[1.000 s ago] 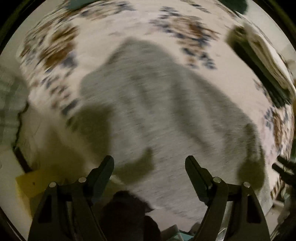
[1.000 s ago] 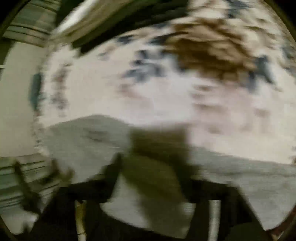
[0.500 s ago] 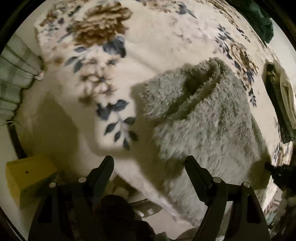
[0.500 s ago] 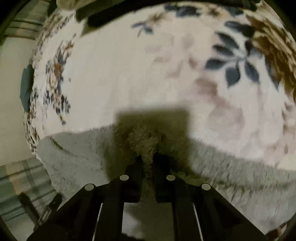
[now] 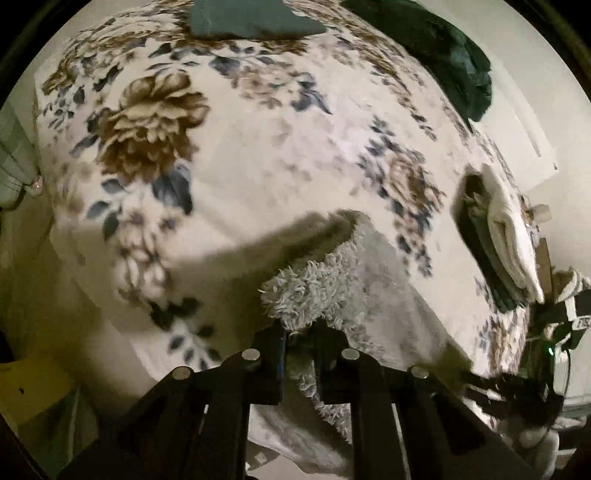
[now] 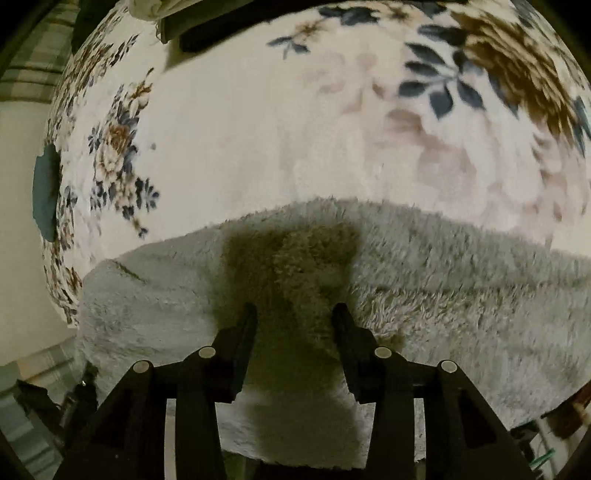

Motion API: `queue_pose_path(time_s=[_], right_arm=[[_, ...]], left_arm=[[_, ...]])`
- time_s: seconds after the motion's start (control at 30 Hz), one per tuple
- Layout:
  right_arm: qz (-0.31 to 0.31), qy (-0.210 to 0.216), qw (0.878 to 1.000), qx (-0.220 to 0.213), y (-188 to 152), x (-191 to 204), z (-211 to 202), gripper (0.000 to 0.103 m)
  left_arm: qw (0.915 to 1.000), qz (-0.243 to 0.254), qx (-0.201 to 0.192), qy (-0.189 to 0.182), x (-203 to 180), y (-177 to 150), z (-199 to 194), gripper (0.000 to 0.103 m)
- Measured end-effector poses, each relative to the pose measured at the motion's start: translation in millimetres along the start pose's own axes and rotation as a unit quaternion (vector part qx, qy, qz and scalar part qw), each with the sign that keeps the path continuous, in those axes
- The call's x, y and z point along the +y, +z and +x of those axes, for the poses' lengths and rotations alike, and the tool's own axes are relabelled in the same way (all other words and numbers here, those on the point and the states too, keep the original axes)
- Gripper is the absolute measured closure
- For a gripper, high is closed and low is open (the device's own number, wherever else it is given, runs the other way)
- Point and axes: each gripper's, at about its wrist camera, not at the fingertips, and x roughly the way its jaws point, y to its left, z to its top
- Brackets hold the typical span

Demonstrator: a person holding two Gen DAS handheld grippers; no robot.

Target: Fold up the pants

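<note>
Left wrist view: the left claw point(image 5: 300, 332) is seen pressed together on a tuft of the grey fleece pants point(image 5: 354, 280), the pinched edge standing up between the two fingers at 6 o'clock. The garment is spread from the claw toward 4 o'clock across a floral blanket point(image 5: 258, 155) that covers a bed; its lower end is cut off behind the claw body. A shadow is cast on the blanket at 9 o'clock of the pinched tuft. A teal folded cloth point(image 5: 255, 18) is cut by the frame edge at 12 o'clock, and a dark green garment point(image 5: 447, 55) is heaped at 1 o'clock. A stack of folded clothes point(image 5: 506, 236), pale over dark, is seen at 3 o'clock. Dark equipment at 4 o'clock is too dim to be identified. A yellow object point(image 5: 33, 391) at 8 o'clock is only partly shown.

Right wrist view: the right claw point(image 6: 294, 314) is shown spread apart, its fingers set above the pants point(image 6: 443, 295), with fleece visible in the gap; whether the tips are touching the pile cannot be told. The pants are laid as a broad band from 9 o'clock to 3 o'clock on the blanket point(image 6: 258, 110), with one end cut off at 3 o'clock. A dark shadow is thrown on the fleece just ahead of the fingers. The blanket pattern at 1 o'clock is blurred.
</note>
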Motion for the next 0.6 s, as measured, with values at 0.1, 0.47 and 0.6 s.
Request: queue_pose_path(time_s=[0.1, 0.47, 0.6], right_arm=[[-0.003, -0.001, 1.000, 0.007, -9, 15, 13, 0.044], [0.200, 0.002, 0.979, -0.031, -119, -101, -26, 0.033], [0.346, 0.027, 0.938, -0.011, -181, -176, -3, 0.033]], left_arm=[[0.9995, -0.014, 0.023, 0.019, 19, 3, 23, 0.093], [0.9977, 0.007, 0.049, 0.047, 17, -8, 34, 0.093], [0.9969, 0.014, 0.052, 0.057, 15, -5, 36, 0.093]])
